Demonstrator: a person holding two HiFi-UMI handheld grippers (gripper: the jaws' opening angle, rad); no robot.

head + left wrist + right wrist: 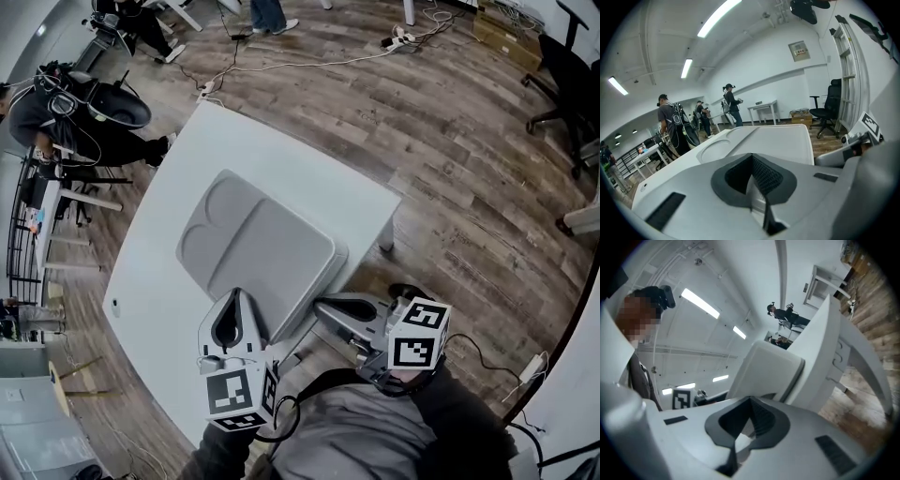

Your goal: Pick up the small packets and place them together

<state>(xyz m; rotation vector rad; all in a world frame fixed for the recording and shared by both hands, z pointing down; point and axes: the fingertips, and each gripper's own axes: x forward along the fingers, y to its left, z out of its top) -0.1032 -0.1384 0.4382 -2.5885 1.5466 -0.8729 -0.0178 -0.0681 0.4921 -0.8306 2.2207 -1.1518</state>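
No small packets show in any view. A grey compartment tray (253, 239) lies empty on the white table (225, 141). My left gripper (239, 294) is over the table's near edge, touching the tray's near left corner, with its jaws closed tip to tip and nothing between them. In the left gripper view the shut left gripper (752, 156) points across the tray (783, 140). My right gripper (320, 306) hangs off the table's near right side, beside the tray's corner, also shut and empty. The right gripper view, tilted, has the right gripper (750, 400) below the tray's edge (771, 366).
Wooden floor surrounds the table, with cables (281, 66) and a power strip at the far side. A person in black (66, 108) with gear stands at the far left. A black office chair (562, 66) is at the far right. More people and desks (761, 110) stand behind.
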